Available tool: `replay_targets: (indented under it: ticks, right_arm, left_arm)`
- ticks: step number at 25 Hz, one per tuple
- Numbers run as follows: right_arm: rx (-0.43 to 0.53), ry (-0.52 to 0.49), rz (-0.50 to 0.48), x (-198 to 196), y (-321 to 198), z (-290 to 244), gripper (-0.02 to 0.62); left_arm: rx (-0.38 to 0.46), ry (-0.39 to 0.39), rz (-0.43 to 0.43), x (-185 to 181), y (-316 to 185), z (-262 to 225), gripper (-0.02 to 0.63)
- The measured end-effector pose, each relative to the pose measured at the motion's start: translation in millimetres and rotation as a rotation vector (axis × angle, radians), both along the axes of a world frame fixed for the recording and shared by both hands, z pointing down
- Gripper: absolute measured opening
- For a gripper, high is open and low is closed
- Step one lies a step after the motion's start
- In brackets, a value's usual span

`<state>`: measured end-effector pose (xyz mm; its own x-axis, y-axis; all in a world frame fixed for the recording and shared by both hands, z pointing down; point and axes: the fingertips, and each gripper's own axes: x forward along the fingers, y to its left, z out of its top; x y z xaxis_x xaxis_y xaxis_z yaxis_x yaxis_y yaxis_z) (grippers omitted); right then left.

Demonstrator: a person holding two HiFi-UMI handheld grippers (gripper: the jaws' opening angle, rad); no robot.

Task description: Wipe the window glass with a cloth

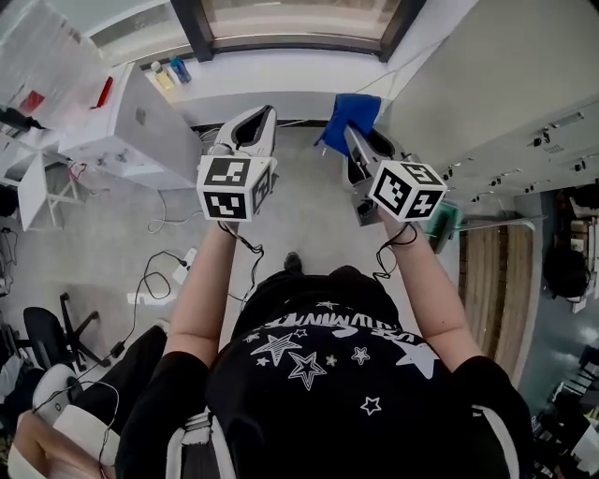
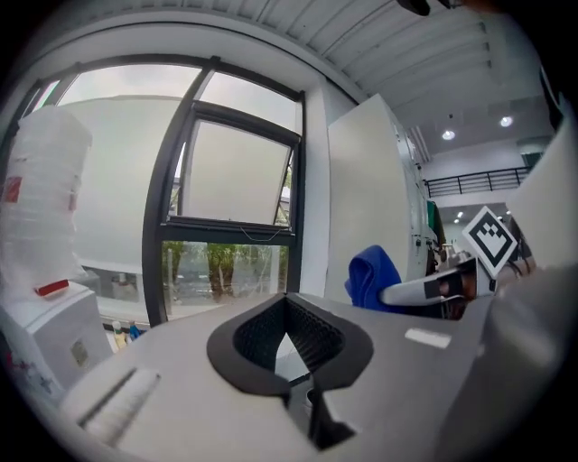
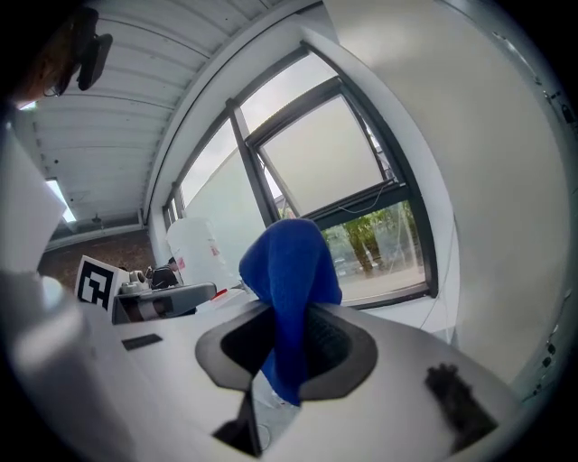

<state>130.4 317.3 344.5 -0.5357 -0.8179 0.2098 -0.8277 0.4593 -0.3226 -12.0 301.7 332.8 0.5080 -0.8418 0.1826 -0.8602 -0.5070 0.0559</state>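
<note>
The right tool is pinching the blue cloth tight, holding it up near the window, not touching; the left tool is pointing alongside, jaws together, gripping nothing.

we hold the left gripper and the right gripper side by side before the window, the cloth between the right one's jaws, and bottles stand on the sill beneath it, to our left.
</note>
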Motion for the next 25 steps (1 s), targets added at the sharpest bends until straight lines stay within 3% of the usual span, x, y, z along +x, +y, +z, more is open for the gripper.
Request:
replay_targets:
  ticks: [5, 12, 25]
  right_arm:
    - [-0.016, 0.045, -0.002, -4.3, -17.7, 1.9, 0.074]
    - [-0.012, 0.029, -0.036, -18.8, -49.5, 5.7, 0.074]
    - [-0.017, -0.038, -0.062, -15.5, -172.5, 16.7, 0.074]
  left_arm:
    - [-0.028, 0.065, -0.044, -30.4, -21.9, -1.0, 0.008]
    - [-0.063, 0.114, -0.058, -44.6, -37.7, 7.8, 0.008]
    - [-0.098, 0.094, -0.101, -47.9, -145.0, 19.0, 0.008]
